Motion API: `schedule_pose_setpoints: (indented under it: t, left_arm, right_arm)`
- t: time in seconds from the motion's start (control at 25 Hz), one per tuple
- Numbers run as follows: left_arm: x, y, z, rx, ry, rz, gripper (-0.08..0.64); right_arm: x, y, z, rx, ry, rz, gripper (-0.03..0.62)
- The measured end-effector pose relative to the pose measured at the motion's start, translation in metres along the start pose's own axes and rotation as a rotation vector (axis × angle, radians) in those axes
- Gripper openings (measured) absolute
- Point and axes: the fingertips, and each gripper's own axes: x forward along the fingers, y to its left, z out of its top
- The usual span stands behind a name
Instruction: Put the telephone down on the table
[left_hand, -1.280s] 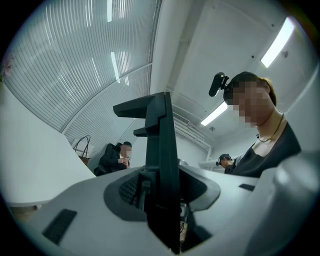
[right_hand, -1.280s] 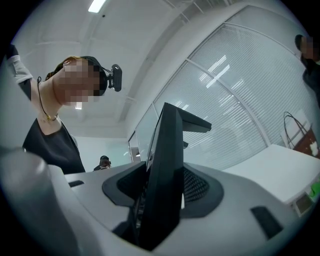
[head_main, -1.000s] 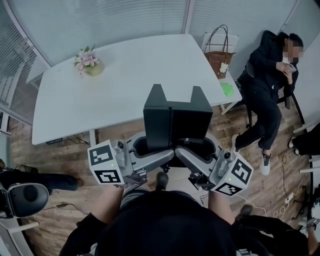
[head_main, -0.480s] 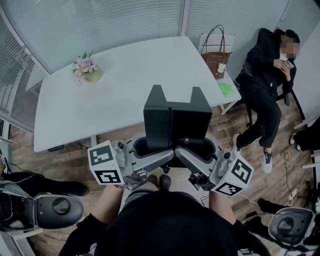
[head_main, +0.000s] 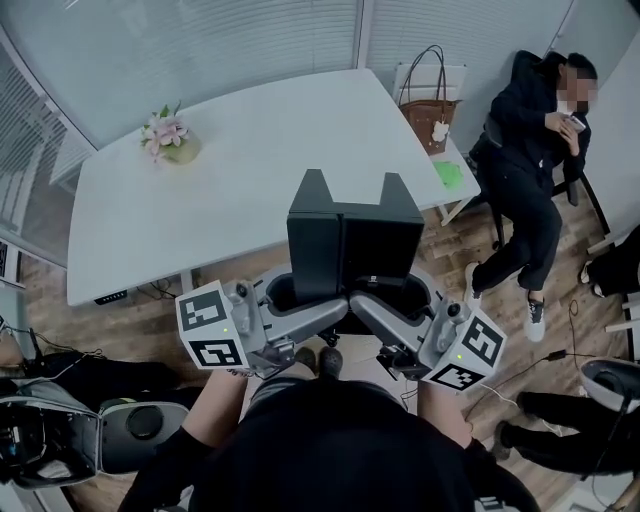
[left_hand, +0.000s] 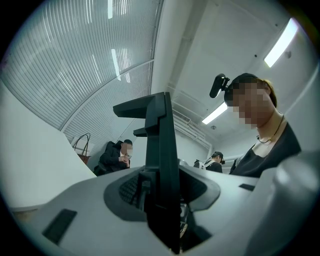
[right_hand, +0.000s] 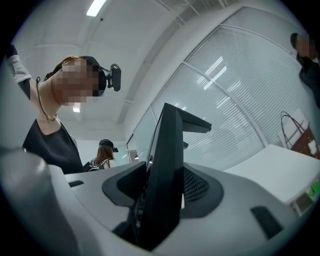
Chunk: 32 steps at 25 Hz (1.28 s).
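Note:
The telephone (head_main: 355, 235) is a black upright block with two prongs on top. I hold it in the air over the wooden floor, just short of the white table's (head_main: 270, 150) near edge. My left gripper (head_main: 318, 312) clamps its lower left part and my right gripper (head_main: 385, 312) its lower right part. In the left gripper view the telephone's black panel (left_hand: 162, 150) stands edge-on between the grey jaws of the left gripper (left_hand: 161, 202). The right gripper view shows the black panel (right_hand: 167, 165) the same way in the right gripper (right_hand: 159, 202). Both are shut on it.
A pot of pink flowers (head_main: 168, 135) stands at the table's far left. A brown handbag (head_main: 425, 105) rests on a small white side table with a green item (head_main: 447, 175). A seated person (head_main: 535, 150) is at the right. Office chairs (head_main: 130, 435) stand on the floor at the left.
Both grippers and the telephone have kept still. The view has shifted slightly, and chairs at the lower left and lower right have moved.

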Motion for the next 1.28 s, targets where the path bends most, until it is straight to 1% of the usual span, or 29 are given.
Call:
schedule_pose_setpoints:
  t: [0.2, 0.4, 0.6, 0.72, 1.04, 1.2, 1.28]
  left_arm:
    - [0.0, 0.001, -0.005, 0.009, -0.006, 0.001, 0.19]
    - [0.003, 0.001, -0.009, 0.015, -0.006, 0.02, 0.19]
    - [-0.002, 0.008, -0.004, -0.012, -0.01, 0.038, 0.19]
    - [-0.001, 0.012, -0.002, -0.012, -0.01, 0.045, 0.19]
    - [0.008, 0.017, -0.011, -0.01, -0.009, 0.037, 0.19]
    - [0.015, 0.019, 0.002, -0.006, -0.007, 0.026, 0.19]
    - [0.02, 0.029, 0.007, -0.005, 0.0, 0.026, 0.19]
  right_arm:
    - [-0.003, 0.0, -0.004, -0.007, -0.002, 0.008, 0.21]
    - [-0.008, -0.003, -0.005, 0.007, 0.004, 0.02, 0.21]
    - [0.002, -0.007, -0.006, 0.032, 0.017, 0.022, 0.21]
    - [0.004, -0.011, -0.006, 0.039, 0.019, 0.025, 0.21]
    - [-0.006, -0.02, -0.009, 0.032, 0.021, 0.02, 0.21]
    - [-0.001, -0.025, 0.003, 0.024, 0.013, 0.015, 0.21]
    - [0.003, -0.036, 0.007, 0.028, 0.011, 0.01, 0.21]
